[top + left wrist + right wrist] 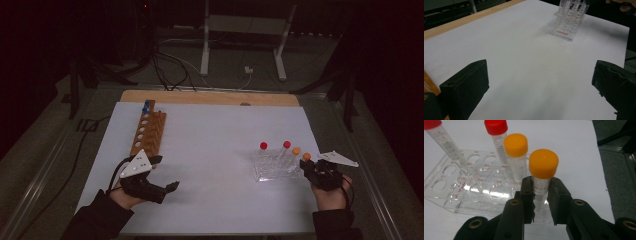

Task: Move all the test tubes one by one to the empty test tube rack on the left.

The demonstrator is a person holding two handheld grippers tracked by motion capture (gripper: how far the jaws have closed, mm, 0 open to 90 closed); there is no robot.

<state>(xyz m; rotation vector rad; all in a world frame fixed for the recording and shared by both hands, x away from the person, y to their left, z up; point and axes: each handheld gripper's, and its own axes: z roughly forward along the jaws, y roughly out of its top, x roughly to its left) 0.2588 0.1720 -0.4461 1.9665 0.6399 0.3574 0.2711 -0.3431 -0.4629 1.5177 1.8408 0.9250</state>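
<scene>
Gripping the orange-capped tube [543,170], right hand-held gripper [541,192] nears table edge [320,150].

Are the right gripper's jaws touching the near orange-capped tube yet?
Touching. The right gripper view shows the right gripper with both jaws pressed against the orange-capped tube just below its cap.

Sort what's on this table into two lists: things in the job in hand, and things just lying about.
In the job:
- orange-capped clear plastic tube, clamped between the right gripper jaws
- clear acrylic tube rack holding it
- second orange-capped tube and two red-capped tubes in that rack

Lying about:
- wooden tube rack with blue-capped tubes
- left gripper, open, idle over the white table sheet
</scene>
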